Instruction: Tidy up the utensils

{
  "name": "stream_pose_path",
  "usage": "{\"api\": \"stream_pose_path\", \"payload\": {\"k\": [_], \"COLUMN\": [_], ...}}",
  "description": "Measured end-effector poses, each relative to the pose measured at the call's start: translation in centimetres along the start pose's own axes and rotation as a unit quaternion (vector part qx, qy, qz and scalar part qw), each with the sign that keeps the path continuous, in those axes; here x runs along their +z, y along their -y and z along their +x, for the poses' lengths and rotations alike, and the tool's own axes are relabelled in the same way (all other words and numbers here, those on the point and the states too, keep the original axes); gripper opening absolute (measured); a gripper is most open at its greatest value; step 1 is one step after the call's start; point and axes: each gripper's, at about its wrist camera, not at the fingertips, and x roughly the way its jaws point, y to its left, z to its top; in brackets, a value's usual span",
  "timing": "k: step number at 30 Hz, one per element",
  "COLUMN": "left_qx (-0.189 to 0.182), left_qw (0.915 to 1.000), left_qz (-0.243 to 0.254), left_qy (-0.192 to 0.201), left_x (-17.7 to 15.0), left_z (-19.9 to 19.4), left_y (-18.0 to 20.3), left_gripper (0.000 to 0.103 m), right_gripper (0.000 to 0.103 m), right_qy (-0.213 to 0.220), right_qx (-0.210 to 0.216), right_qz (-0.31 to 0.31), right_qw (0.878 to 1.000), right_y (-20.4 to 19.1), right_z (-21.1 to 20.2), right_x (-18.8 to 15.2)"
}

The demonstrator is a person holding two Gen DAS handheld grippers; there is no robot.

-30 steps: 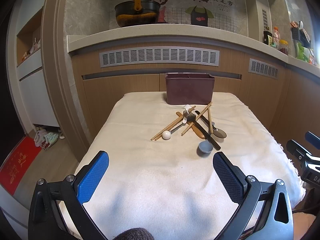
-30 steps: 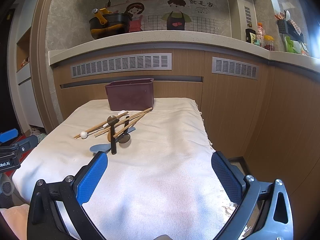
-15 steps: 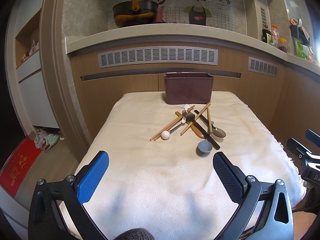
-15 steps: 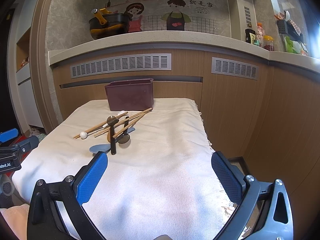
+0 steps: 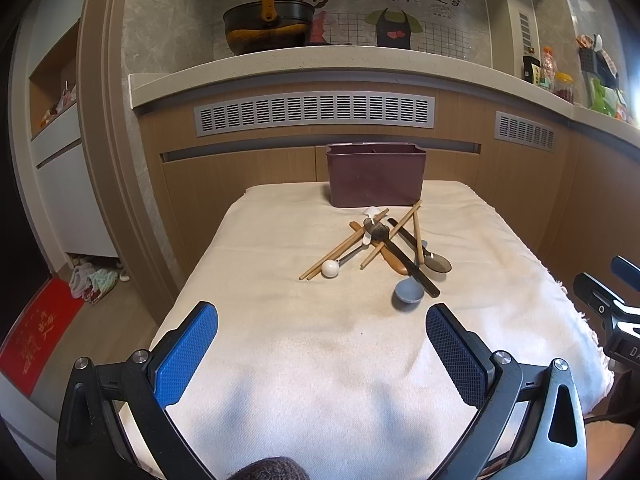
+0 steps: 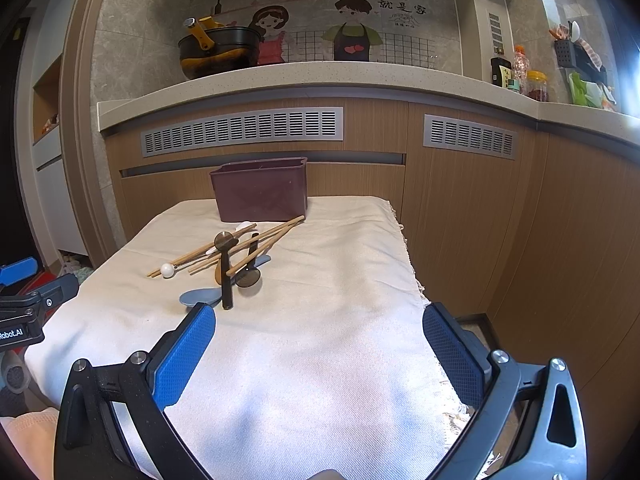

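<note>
A pale stone counter curves across the upper frame above wood panelling with grey vents. A cartoon mural fills the wall behind; a red mat lies lower left.

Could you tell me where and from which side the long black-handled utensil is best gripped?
Probably grip the black-handled utensil at its near handle end, close to the blue-grey spoon bowl. That end juts free of the pile toward the grippers, while its far end lies under crossed chopsticks. Come from above with the right gripper, jaws across the handle; it sits closer in that view.
</note>
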Motion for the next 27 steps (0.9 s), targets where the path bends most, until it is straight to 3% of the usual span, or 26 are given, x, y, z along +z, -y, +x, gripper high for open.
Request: {"api": "stream_pose_path", "payload": {"k": [27], "left_qx": [-0.003], "left_qw": [0.9995], "left_qz": [0.027], "left_qy": [-0.014], "left_x": [1.6], "left_z": [1.5], "left_y": [0.3], "left_gripper": [0.103], "right_gripper": [0.103], "right_qy": [0.002], "right_qx": [0.001], "right_qz": [-0.008], "right_qw": [1.000], "right_y": [0.1], "right_z": [1.3], "right_x": [1.6]}}
